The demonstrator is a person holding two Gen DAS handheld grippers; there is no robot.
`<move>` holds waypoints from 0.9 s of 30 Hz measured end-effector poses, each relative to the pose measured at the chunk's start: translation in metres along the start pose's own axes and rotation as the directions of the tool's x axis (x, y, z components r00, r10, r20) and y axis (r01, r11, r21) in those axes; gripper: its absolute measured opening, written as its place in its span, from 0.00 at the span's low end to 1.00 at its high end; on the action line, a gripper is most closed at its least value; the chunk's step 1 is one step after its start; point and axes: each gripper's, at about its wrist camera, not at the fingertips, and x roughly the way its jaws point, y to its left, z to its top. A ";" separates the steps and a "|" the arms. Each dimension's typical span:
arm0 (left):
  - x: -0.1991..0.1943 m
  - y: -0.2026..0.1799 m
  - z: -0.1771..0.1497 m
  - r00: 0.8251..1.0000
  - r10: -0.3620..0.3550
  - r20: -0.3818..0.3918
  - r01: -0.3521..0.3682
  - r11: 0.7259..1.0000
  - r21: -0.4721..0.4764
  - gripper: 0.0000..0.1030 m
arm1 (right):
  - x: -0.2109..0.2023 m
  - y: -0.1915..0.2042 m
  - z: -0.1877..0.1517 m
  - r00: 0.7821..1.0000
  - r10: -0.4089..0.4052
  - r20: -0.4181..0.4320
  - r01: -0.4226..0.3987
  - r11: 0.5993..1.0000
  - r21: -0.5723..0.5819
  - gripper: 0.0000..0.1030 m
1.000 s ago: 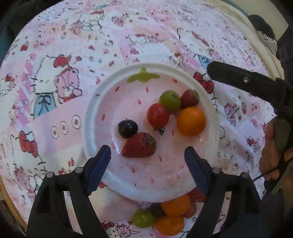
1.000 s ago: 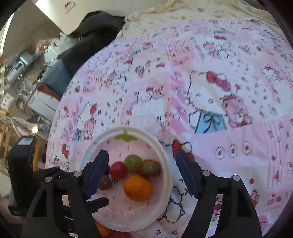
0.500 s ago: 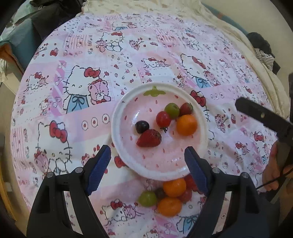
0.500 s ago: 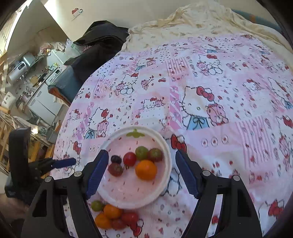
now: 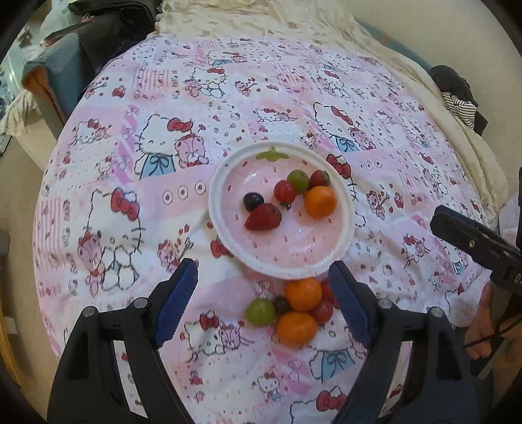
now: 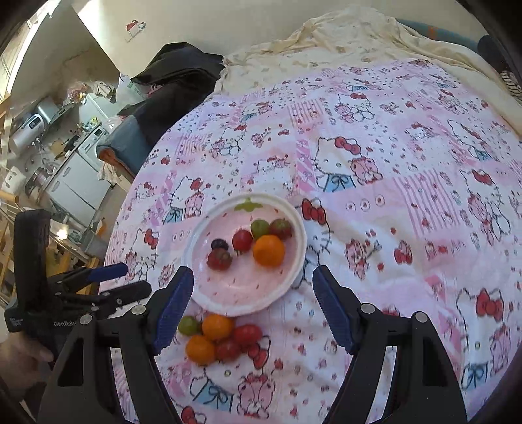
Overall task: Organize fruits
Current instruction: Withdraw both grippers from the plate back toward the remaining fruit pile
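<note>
Left gripper (image 5: 262, 292): fingers spread wide, holding nothing, touching nothing; it hangs above the bed on the near side of the plate. In the right wrist view it shows at the left edge (image 6: 112, 280), also spread.
Right gripper (image 6: 251, 298): spread just as wide, empty, clear of everything; the near rim of the plate sits between its blue pads (image 6: 173, 303). One black finger of it shows at the right edge of the left wrist view (image 5: 469, 236).
Plate (image 5: 228, 241): pink with a white rim, resting on the bedspread just beyond both grippers.
Fruit on plate: a strawberry (image 5: 263, 217) touching a dark grape (image 5: 253, 201); a tomato (image 5: 284, 191), a green grape (image 5: 297, 180), a second strawberry (image 5: 319, 178) and an orange (image 5: 320, 201) bunched together at the right side.
Fruit off plate: a tight pile on the bedspread against the plate's near rim, between the left gripper's pads and nearer the right pad: two oranges (image 5: 303, 294) (image 5: 297, 327), a green grape (image 5: 260, 312), a dark grape (image 5: 281, 305) and red tomatoes (image 5: 322, 310). In the right wrist view the pile (image 6: 222, 339) lies just beside the left pad.
Bedspread (image 5: 228, 98): pink cartoon-cat print, over a cream sheet (image 5: 277, 19).
Around: dark clothes (image 6: 176, 75) at the bed's far corner; white appliances (image 6: 78, 176) beyond the bed on the left. Nothing lies between either gripper and the fruit.
</note>
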 end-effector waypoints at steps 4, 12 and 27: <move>-0.005 0.005 -0.015 1.000 0.024 -0.002 -0.024 1.000 -0.017 0.78 | -0.007 0.001 -0.017 1.000 -0.022 -0.014 0.022 1.000 0.021 0.76; 0.004 0.022 -0.040 0.996 0.068 -0.061 -0.073 0.995 -0.074 0.78 | -0.009 -0.015 -0.045 0.996 -0.065 -0.056 0.072 0.990 0.122 0.76; 0.073 -0.039 -0.073 0.982 0.029 -0.185 -0.016 0.997 0.071 0.59 | 0.007 -0.030 -0.051 0.986 -0.109 -0.127 0.129 0.979 0.160 0.76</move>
